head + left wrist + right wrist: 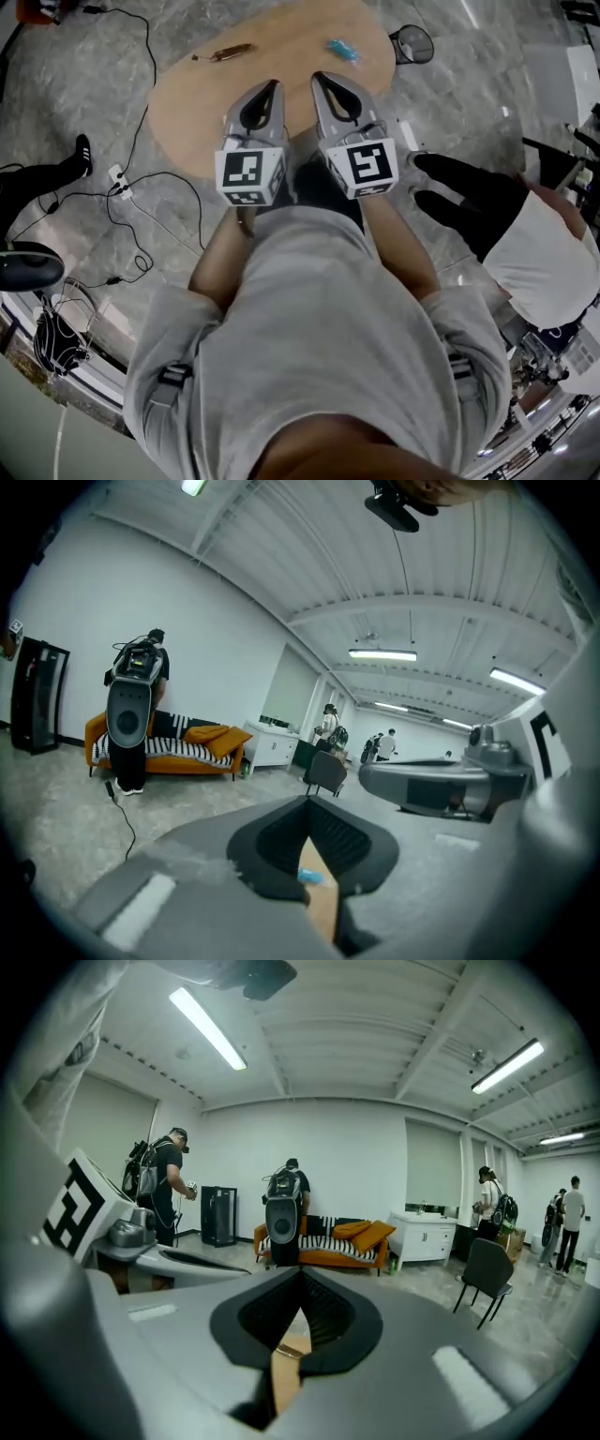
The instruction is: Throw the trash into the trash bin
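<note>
A round wooden table point(197, 103) stands on the grey floor ahead of me. A brown scrap of trash point(223, 53) lies at its far left and a blue wrapper point(342, 49) at its far right. A black wire trash bin point(412, 43) stands on the floor just right of the table. My left gripper point(275, 85) and right gripper point(320, 78) hover side by side over the table's near edge, both shut and empty. In the left gripper view the blue wrapper point(309, 877) shows through the gap below the closed jaws. In the right gripper view only a strip of the table point(284, 1377) shows there.
A person in black gloves and white clothing point(487, 211) crouches close on the right. Cables and a power strip point(119, 180) lie on the floor to the left, near a black shoe point(82, 150). An orange sofa point(169, 742) and a chair point(325, 772) stand farther off.
</note>
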A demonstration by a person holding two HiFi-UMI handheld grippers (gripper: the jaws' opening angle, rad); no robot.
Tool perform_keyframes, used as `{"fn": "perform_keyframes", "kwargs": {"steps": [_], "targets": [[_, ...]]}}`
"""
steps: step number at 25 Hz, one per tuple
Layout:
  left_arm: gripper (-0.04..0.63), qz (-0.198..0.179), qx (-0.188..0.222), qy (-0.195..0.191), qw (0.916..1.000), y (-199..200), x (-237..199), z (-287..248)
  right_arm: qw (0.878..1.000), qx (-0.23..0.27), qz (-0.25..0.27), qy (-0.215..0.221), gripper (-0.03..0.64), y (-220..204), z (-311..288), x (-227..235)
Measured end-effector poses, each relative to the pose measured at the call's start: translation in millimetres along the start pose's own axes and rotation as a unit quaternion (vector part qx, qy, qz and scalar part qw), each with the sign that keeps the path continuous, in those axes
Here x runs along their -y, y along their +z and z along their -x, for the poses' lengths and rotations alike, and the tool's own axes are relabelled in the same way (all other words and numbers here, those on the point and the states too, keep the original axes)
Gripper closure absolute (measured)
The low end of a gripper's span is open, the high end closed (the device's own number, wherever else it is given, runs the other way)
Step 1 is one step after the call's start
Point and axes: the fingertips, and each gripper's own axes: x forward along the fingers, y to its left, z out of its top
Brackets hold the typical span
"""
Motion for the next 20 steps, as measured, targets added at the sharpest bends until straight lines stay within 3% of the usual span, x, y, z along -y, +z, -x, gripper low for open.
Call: {"fn": "perform_keyframes", "kwargs": {"steps": [11,16,20], "targets": [[0.577,0.038,-0.063,0.051,0.996,-119,-32,-98,0.993,-0.098,-0.014,0.067,0.609,-159,-66,43],[0.577,0.08,-0.107,0.099,0.9861,-187,-50,-138,0.988,-0.132,-0.03,0.076,0.609,-232,-89,69],[0.577,0.095,-0.144,0.11,0.9788,-240,-42,-184,0.98,-0.183,-0.029,0.066,0.609,-300,-99,121]]}}
